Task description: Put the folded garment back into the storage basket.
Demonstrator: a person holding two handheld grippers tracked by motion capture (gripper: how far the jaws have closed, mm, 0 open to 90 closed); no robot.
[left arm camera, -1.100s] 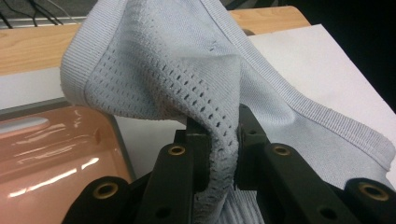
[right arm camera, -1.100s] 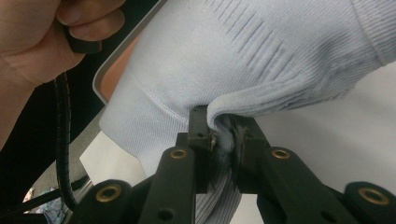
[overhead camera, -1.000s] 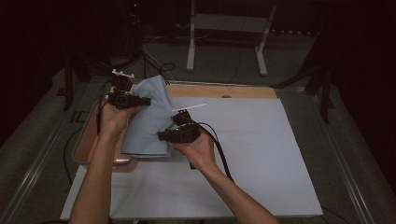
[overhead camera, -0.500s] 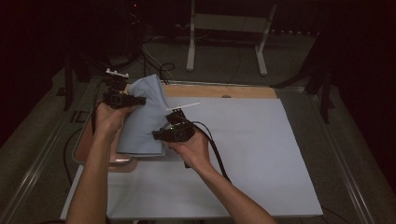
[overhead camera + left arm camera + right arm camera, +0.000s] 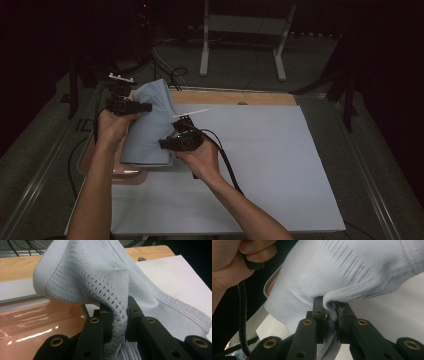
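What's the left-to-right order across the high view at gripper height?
Pink tray → left gripper → light blue knit garment → right gripper → white sheet covering the table. Both grippers have their jaws shut on the garment.

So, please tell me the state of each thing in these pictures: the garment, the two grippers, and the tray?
Light blue knit garment: lifted off the table, hanging between both grippers.
Left gripper: shut on a fold of the garment's mesh part.
Right gripper: shut on a bunched edge of the garment.
Orange tray: resting under the garment; contents cannot be seen.
White sheet: lying flat on the table.
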